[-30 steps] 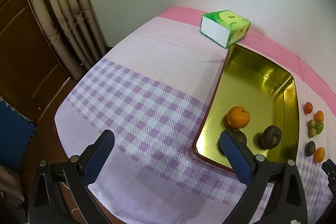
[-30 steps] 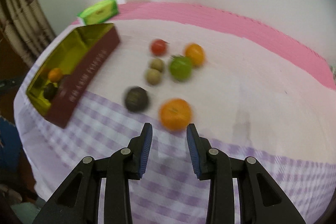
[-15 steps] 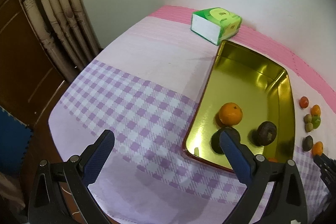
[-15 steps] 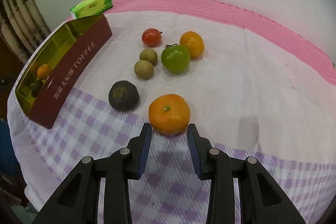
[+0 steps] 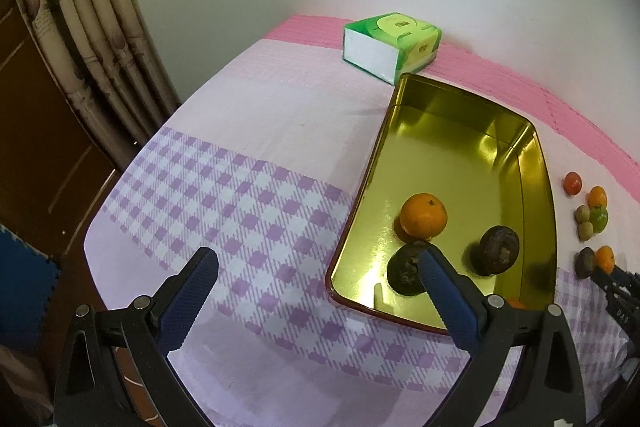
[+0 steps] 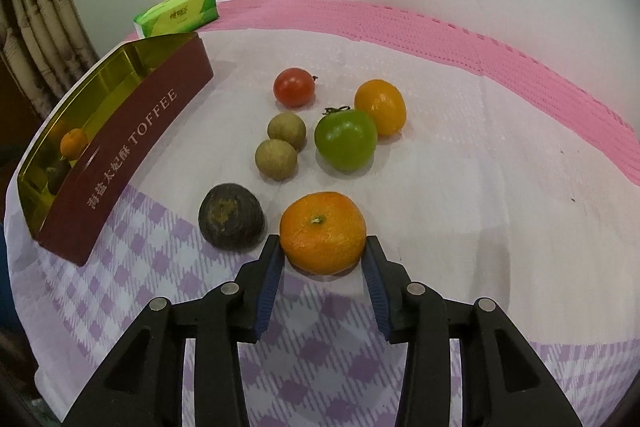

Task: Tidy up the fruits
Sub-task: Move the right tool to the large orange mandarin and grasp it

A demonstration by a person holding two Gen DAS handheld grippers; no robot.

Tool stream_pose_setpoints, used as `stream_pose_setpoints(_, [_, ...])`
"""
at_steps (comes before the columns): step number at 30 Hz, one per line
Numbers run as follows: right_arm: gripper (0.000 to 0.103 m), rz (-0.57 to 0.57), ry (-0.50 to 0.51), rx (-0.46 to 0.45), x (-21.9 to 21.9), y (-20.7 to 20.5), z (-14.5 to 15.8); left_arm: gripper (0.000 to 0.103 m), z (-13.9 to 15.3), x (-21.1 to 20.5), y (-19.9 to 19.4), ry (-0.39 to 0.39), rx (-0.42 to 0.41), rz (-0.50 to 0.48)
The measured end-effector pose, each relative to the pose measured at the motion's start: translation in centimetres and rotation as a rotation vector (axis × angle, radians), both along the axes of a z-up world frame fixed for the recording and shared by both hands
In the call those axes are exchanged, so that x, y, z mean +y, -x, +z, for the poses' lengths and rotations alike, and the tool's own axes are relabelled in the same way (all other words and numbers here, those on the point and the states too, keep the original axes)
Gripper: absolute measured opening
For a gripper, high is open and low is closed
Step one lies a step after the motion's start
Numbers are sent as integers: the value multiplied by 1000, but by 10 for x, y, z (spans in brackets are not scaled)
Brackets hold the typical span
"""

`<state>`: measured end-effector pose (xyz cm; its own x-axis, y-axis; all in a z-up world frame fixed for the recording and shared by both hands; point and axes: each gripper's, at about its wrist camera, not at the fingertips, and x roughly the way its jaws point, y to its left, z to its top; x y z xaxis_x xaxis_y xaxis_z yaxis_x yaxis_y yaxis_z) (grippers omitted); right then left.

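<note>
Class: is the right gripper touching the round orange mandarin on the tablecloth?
Cannot tell. In the right wrist view the right gripper brackets the round orange mandarin, but neither contact nor gap shows plainly.

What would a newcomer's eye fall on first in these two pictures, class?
First, the mandarin on the checked cloth, framed between the right gripper fingertips. Next, the gold-lined toffee tin, holding an orange and two dark fruits, with the left gripper wide open before it.
</note>
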<state>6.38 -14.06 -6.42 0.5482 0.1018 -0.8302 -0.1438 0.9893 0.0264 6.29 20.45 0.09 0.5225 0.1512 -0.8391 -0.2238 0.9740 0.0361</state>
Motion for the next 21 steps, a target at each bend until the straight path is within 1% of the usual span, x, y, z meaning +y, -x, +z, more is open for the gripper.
stream_pose_setpoints(3, [50, -5, 3, -12, 0, -3, -1, 100, -3, -1, -1, -12, 7, 0])
stream_pose_setpoints(8, [50, -1, 2, -29, 0, -6, -2, 100, -4, -3, -1, -27, 5, 3])
stream_pose_setpoints(10, [48, -7, 6, -35, -1, -6, -2, 100, -4, -4, -1, -34, 3, 0])
stream_pose_setpoints(11, [43, -13, 10, -37, -2, -5, -2, 100, -4, -4, 0, -35, 1, -1])
stream_pose_setpoints(12, [43, -21, 10, -39, -4, -5, -2, 100, -4, -5, 0, -38, 0, 4])
stream_pose_setpoints(15, [43, -42, 17, -50, -14, -4, -2, 100, -5, -7, 0, -62, 1, 12])
stream_pose_setpoints(18, [43, -72, 20, -61, -31, -2, -3, 100, -2, -12, 2, -79, -18, 11])
stream_pose_setpoints(21, [43, -98, 46, -70, -48, 0, -3, 100, 2, -26, 3, -87, -29, -37])
